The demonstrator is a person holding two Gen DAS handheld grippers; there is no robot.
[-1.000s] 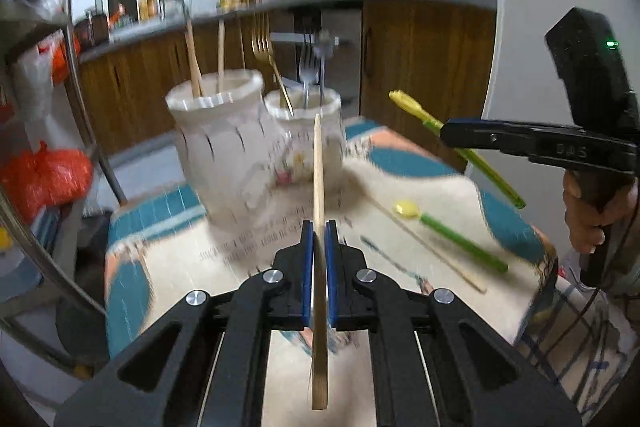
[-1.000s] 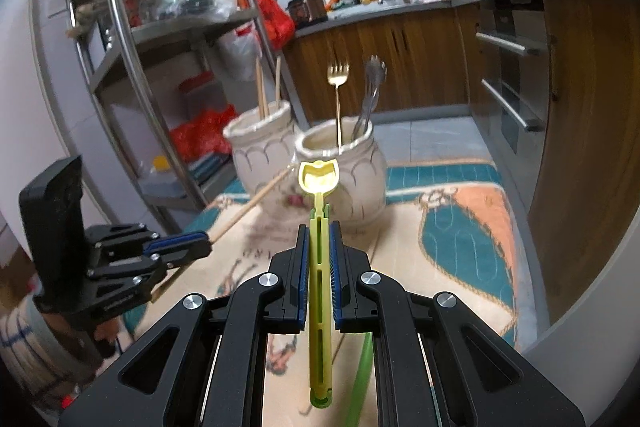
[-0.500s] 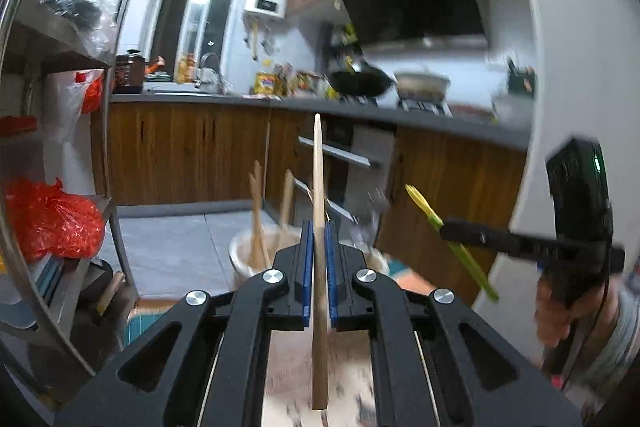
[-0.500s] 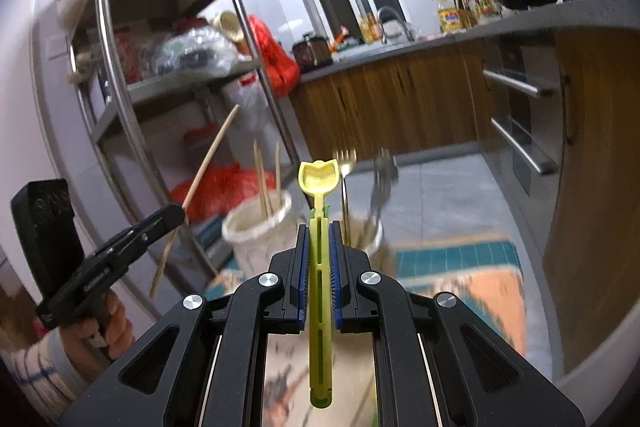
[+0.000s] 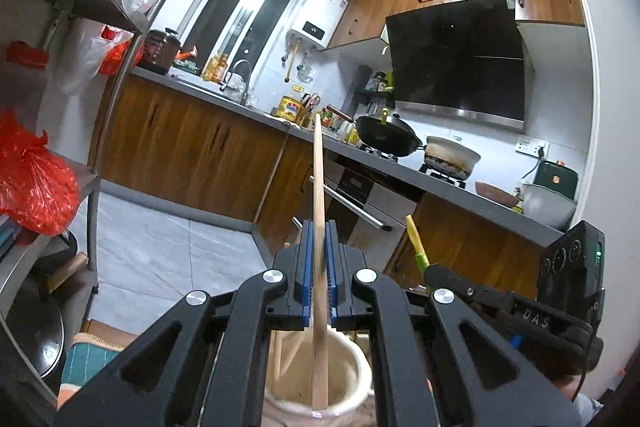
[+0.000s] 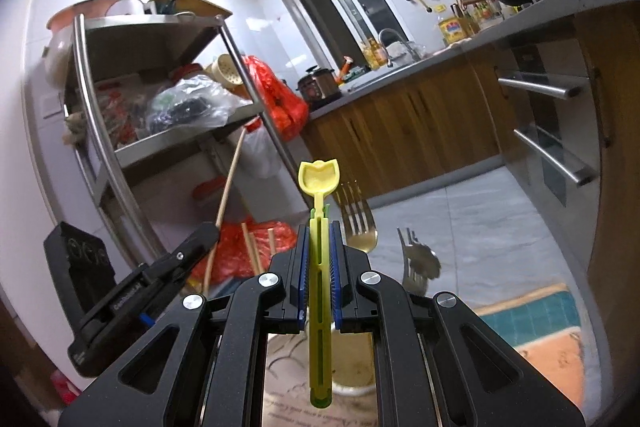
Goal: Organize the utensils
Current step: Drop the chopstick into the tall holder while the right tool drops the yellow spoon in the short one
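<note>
In the left wrist view, the left gripper (image 5: 319,279) was clenched on a wooden chopstick (image 5: 318,211), its lower end over the cream jar (image 5: 352,393) at 6 o'clock. In the right wrist view, the right gripper (image 6: 319,281) grasped a yellow-green spoon (image 6: 319,203) above the second jar (image 6: 356,385); forks (image 6: 360,223) stood at 1 o'clock. The step looked like delivery; next, each piece probably needed lowering, then release.

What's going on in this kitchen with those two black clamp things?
A person is sorting utensils into pots. The left tool is shut on a wooden chopstick, upright, its lower end over the mouth of a cream pot that already holds sticks. The right tool is shut on a yellow-green spoon, also upright, above a second pot holding forks.
</note>
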